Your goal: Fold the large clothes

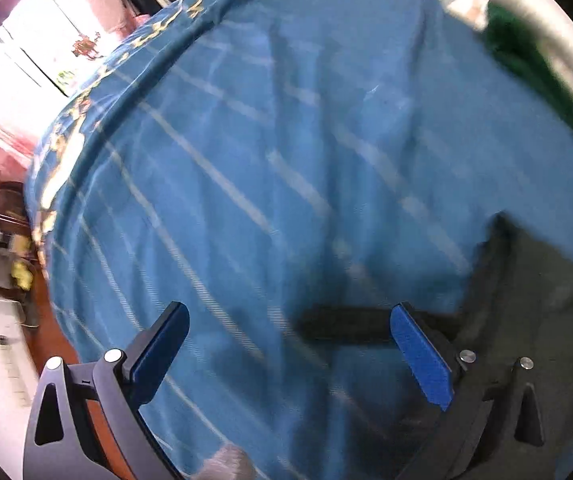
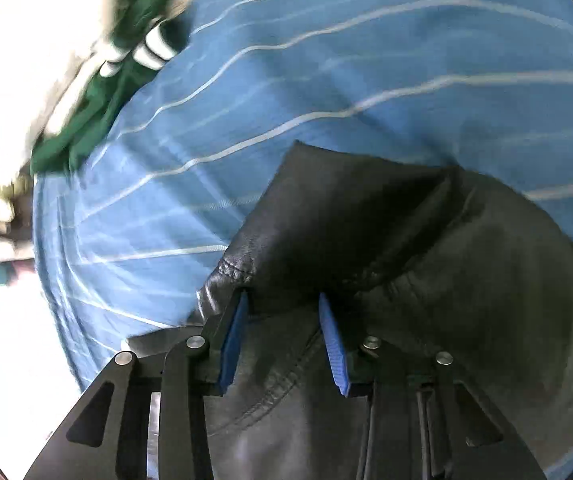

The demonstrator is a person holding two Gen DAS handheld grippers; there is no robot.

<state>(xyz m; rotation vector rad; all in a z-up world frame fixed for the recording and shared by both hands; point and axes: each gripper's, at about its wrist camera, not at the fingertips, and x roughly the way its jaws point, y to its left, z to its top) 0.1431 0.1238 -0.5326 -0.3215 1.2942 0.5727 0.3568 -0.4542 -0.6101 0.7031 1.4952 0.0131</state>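
1. A blue sheet point(image 1: 286, 128) with thin pale stripes covers the work surface; the cloth looks smooth and lightly rumpled, with soft creases running across it, and a patterned gold-toned border follows its far left edge in the left wrist view.
2. The left gripper point(image 1: 290, 344) hangs over the sheet with its two fingers set wide apart and nothing between them; the blue textured pads point(image 1: 422, 356) face each other across bare striped cloth.
3. A black garment point(image 2: 386, 232) lies on the sheet at the near side. Its surface is smooth with a faint sheen and fine grain, like leather or a leather look-alike, and a raised stitched seam curves across its near part.
4. The garment's upper edge rises to a blunt point against the blue cloth, with puckered wrinkles at its left fold.
5. The right gripper point(image 2: 284, 340) has its fingers part-way apart, reaching into the black garment, which fills the gap between the pads; whether they pinch it I cannot tell.
6. A dark green cloth point(image 2: 126, 56) with white stripes lies bunched at the sheet's far edge, blurred.
7. In the left wrist view the black garment point(image 1: 538, 280) lies at the lower right, beside the right finger.
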